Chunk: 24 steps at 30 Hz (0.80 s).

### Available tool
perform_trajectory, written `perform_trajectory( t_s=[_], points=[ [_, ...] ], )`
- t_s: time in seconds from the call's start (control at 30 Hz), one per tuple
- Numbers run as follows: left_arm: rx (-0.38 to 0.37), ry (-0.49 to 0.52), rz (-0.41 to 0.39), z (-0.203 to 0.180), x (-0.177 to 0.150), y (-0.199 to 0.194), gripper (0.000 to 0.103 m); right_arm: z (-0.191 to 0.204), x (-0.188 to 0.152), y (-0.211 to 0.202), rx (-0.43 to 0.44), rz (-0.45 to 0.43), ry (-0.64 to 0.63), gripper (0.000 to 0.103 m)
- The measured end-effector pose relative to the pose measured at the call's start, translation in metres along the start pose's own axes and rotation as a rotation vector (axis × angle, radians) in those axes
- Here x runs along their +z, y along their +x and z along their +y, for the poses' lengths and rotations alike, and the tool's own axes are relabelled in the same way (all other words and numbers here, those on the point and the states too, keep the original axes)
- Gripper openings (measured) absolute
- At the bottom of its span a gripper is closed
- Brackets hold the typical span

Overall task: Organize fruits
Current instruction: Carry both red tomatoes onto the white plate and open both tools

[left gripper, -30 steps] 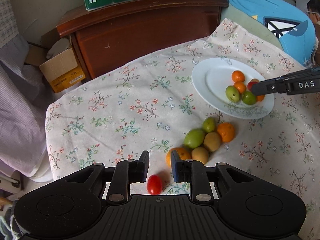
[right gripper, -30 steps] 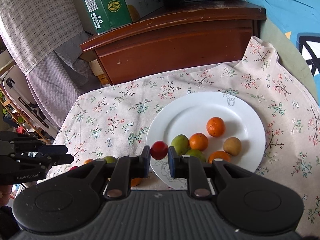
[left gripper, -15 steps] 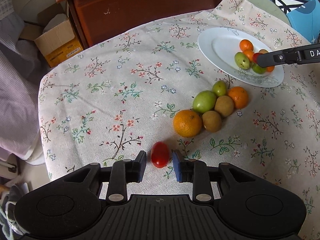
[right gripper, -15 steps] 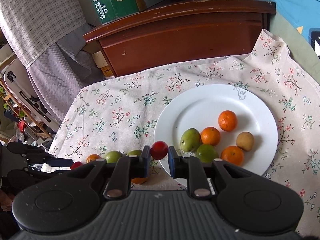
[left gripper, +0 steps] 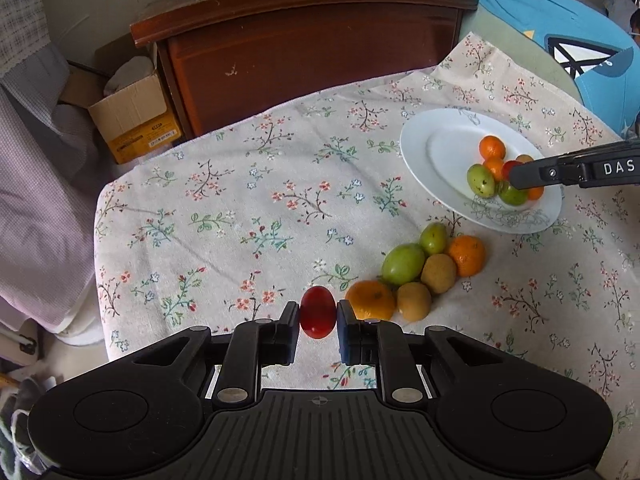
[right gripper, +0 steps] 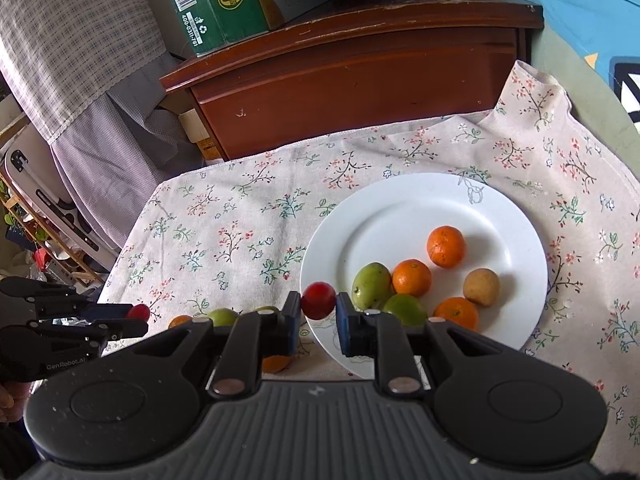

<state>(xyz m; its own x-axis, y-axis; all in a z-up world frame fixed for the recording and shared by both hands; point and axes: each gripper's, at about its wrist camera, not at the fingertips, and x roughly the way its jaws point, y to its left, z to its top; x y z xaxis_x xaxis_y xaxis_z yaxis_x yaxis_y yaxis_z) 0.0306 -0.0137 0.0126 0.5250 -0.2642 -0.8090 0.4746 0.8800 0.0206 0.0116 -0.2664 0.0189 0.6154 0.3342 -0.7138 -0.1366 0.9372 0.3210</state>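
My left gripper (left gripper: 318, 320) is shut on a red cherry tomato (left gripper: 317, 312) and holds it above the floral cloth, left of a pile of loose fruit (left gripper: 416, 270). My right gripper (right gripper: 318, 310) is shut on a second red tomato (right gripper: 318, 300) over the near left rim of the white plate (right gripper: 404, 216), which holds several oranges, green fruits and a brown one. The left gripper with its tomato shows in the right wrist view (right gripper: 132, 318). The right gripper shows in the left wrist view (left gripper: 516, 178) over the plate (left gripper: 432, 148).
A floral tablecloth (left gripper: 248, 208) covers the table. A brown wooden cabinet (left gripper: 304, 48) stands behind it with a green carton (right gripper: 216, 0) on top. A cardboard box (left gripper: 132, 116) sits on the floor at left. A blue cushion (left gripper: 552, 20) lies at right.
My left gripper closed on the red tomato and lifted it off the cloth. My right gripper stayed shut on its tomato near the plate's rim.
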Motion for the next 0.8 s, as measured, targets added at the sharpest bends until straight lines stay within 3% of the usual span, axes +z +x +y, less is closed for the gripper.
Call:
perform_trajectory(
  t_s=[0.27, 0.8],
  points=[
    [-0.093, -0.051, -0.091, -0.032, 0.039, 0.004, 0.017, -0.021, 0.018, -0.013, -0.026, -0.072, 0.049, 0.019],
    [-0.16, -0.101, -0.104, -0.078, 0.07, 0.057, 0.017, -0.038, 0.028, 0.014, -0.056, -0.069, 0.112, 0.019]
  ],
)
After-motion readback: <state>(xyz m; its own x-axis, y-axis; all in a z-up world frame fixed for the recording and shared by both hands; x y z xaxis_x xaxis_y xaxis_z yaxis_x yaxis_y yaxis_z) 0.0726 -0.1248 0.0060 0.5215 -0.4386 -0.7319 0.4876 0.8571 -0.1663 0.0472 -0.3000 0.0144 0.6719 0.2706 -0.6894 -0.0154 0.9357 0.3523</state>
